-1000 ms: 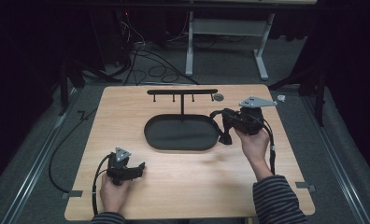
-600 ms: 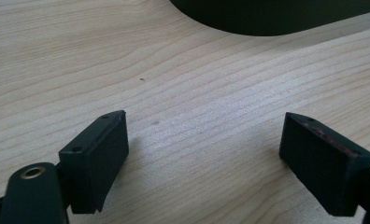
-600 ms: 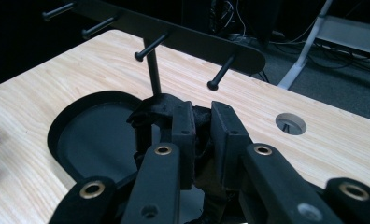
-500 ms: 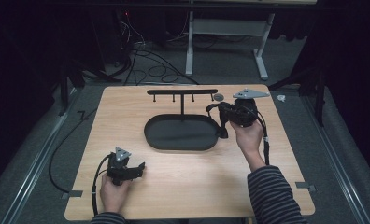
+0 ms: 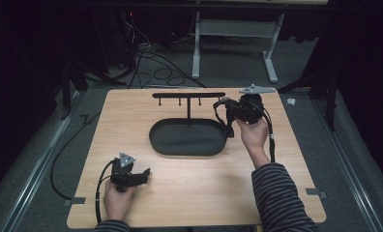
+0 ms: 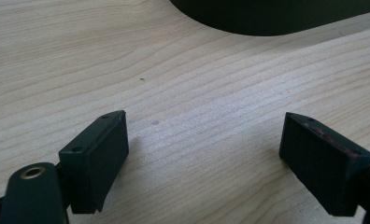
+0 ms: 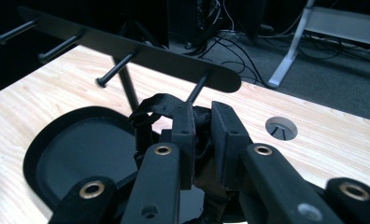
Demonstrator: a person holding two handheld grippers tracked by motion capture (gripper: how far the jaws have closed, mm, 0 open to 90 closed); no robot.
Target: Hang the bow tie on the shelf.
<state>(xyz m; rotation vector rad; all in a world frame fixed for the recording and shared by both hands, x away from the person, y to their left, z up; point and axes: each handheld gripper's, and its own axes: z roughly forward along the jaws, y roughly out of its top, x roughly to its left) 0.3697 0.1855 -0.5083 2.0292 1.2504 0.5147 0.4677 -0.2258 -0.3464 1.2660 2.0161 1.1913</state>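
Two grippers on my worktop (image 5: pixel 189 193). My left gripper (image 5: pixel 140 176) sits low near the front-left corner, hand (image 5: pixel 116 198) wrapped round it, jaws spread wide over bare wood; in the left gripper view nothing lies between the pads (image 6: pixel 96 158), and the dark curve of the tray (image 6: pixel 276 16) shows beyond them.

My right gripper (image 5: pixel 228 107) is up near the back-right part of the worktop, at the right end of the rack (image 5: pixel 188 95), held by the right hand (image 5: pixel 252 133) in a striped sleeve (image 5: pixel 281 198). Its jaws are nearly together, pinched on a black strap (image 7: pixel 162 106). In the right gripper view the strap loops up out of the jaws and sits just under the rack's last peg (image 7: pixel 198 88); whether it touches the peg, I cannot tell. In the high view the strap hangs as a loop (image 5: pixel 224 121) over the tray's right end.

Around it: the rack's post (image 5: pixel 188 112) rises from the back of the oval tray (image 5: pixel 187 137), which lies mid-worktop. Three more pegs (image 7: pixel 117 70) stick out along the bar to the left. A round cable hole (image 7: pixel 281 128) sits in the wood just right of the jaws. Beyond the back edge, cables (image 5: pixel 151 63) on the carpet and a white desk frame (image 5: pixel 238 34).
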